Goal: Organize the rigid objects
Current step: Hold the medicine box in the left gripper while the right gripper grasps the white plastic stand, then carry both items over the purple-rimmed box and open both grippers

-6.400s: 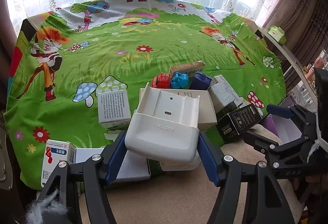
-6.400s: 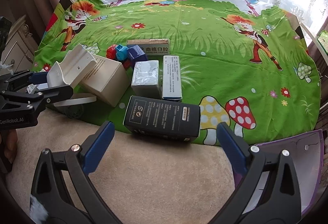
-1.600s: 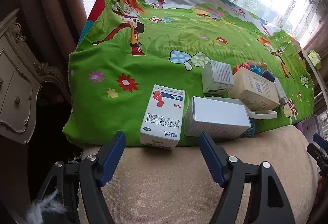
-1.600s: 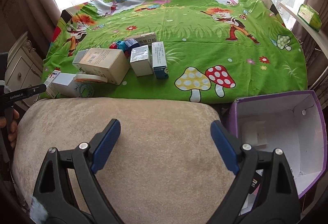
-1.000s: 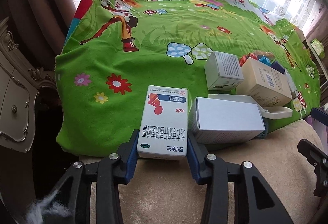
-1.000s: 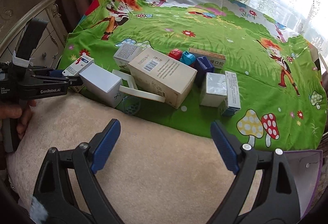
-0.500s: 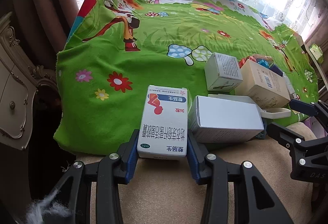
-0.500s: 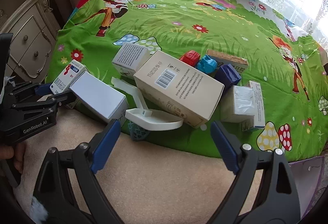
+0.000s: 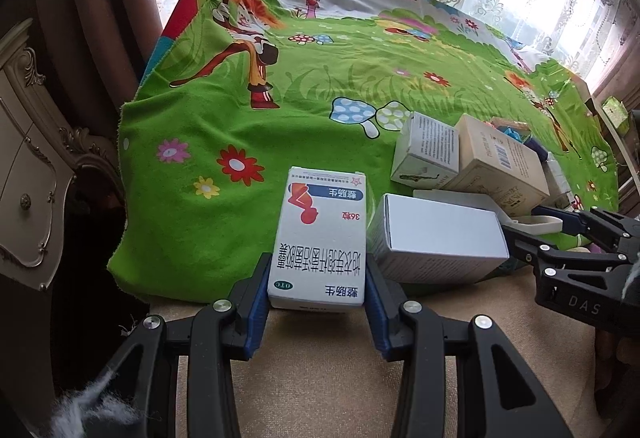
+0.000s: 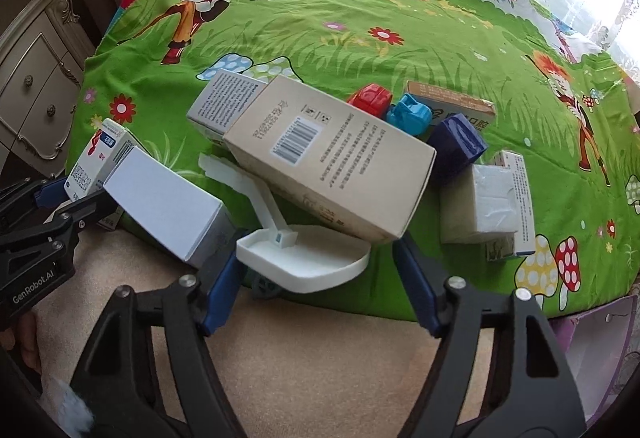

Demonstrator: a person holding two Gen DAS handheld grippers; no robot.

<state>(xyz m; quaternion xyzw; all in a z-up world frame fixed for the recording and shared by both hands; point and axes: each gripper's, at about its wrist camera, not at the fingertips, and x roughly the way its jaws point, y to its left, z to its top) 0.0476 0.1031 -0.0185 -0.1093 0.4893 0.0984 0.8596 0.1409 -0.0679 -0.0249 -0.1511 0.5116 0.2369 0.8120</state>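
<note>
My left gripper is shut on a white medicine box with red and blue print, its near end overhanging the edge of the green cartoon cloth. My right gripper points down over a white plastic holder that pokes out from under a beige barcode box. Its jaws are closing with the holder's curved lip between them; the right pad still stands apart from it. A plain white box lies just left of the holder.
A small printed box, red and light blue toys, a dark blue block and more cartons crowd the cloth. A purple bin is at lower right, a beige cushion underneath, a dresser at left.
The right gripper has come forward and down onto the white holder and its jaws have narrowed. The left gripper has stayed put, gripping the medicine box.
</note>
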